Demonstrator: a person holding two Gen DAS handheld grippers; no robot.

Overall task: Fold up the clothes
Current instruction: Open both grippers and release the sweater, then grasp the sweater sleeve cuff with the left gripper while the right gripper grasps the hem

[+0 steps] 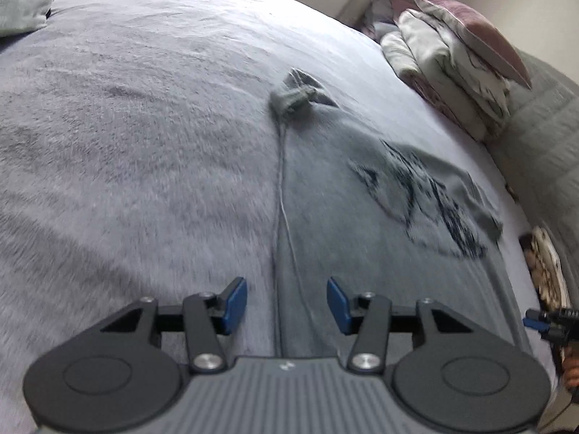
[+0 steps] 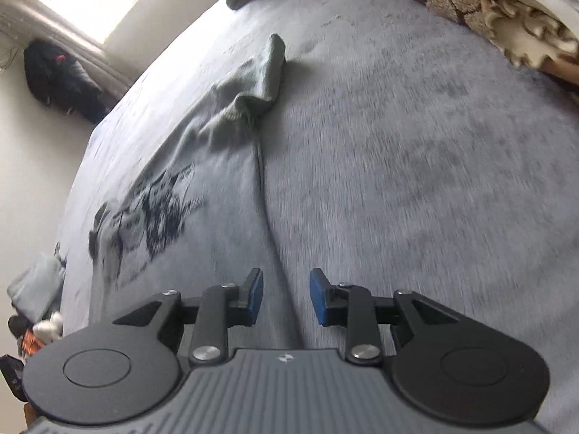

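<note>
Grey-green cotton T-shirt with a dark printed graphic (image 1: 380, 224): lay flat on the pale grey fleece blanket (image 1: 137, 152) covering the bed, one short sleeve (image 2: 267, 72) bunched at its far end.

Your left tool (image 1: 287, 305): black frame, blue pads (image 1: 235, 305), jaws parted about halfway, nothing gripped; you held it above the shirt's side seam, the seam running between the pads without touching them.

Your right tool (image 2: 286, 298): same make, jaws parted a little less, also empty, poised over the shirt's opposite edge.

Stack of folded patterned bedding topped by a mauve cushion (image 1: 456, 61): at the far right of the bed.

Ornate cream-and-brown carved bed frame (image 2: 499, 21): bordering the blanket.

Motion blur obscured fine detail.
</note>
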